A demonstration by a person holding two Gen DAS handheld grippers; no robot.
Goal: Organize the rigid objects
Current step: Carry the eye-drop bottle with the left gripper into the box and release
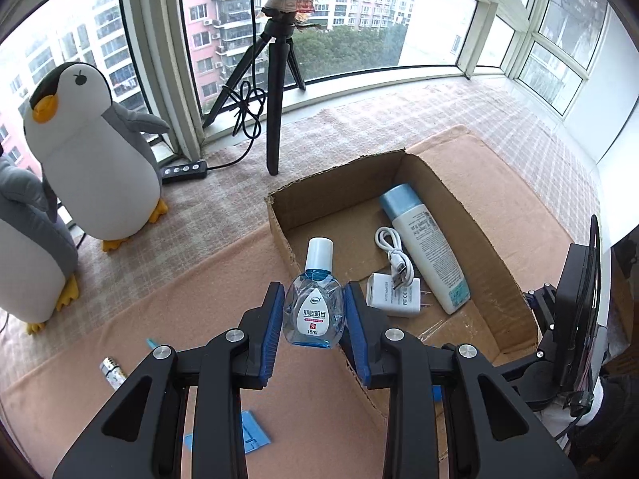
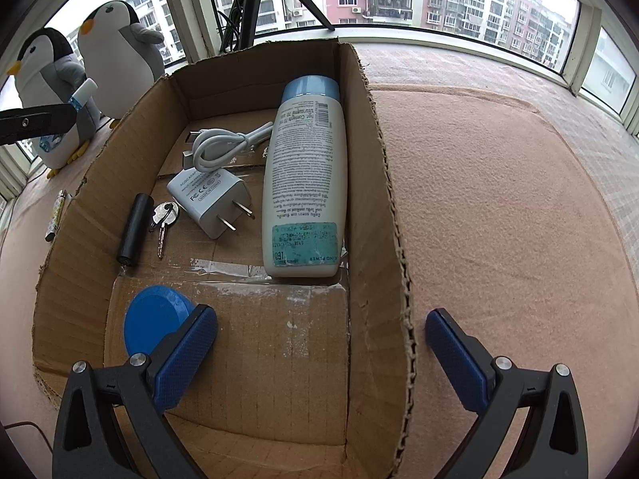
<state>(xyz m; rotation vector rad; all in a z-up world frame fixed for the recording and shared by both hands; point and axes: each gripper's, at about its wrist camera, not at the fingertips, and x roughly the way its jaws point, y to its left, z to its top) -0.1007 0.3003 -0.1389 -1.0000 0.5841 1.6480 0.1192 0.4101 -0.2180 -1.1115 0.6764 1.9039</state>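
My left gripper (image 1: 313,311) is shut on a small clear eye-drop bottle (image 1: 314,307) with blue liquid and a white cap, held in the air just left of the cardboard box (image 1: 279,215). The same eye-drop bottle (image 2: 82,97) shows at the far left of the right wrist view, above the box's left wall. My right gripper (image 2: 319,343) stands open over the box's near right wall (image 2: 383,207), nothing between its fingers. Inside the box lie a white lotion bottle (image 2: 303,183), a white charger plug (image 2: 211,199), a coiled white cable (image 2: 223,143), a black cylinder (image 2: 133,229), keys (image 2: 163,217) and a blue lid (image 2: 155,319).
A battery (image 1: 112,371) and blue plastic pieces (image 1: 243,431) lie on the pink blanket (image 1: 179,299) left of the box. Two plush penguins (image 1: 100,151) and a black tripod (image 1: 275,92) stand by the window. A black device (image 1: 575,303) sits at the right edge.
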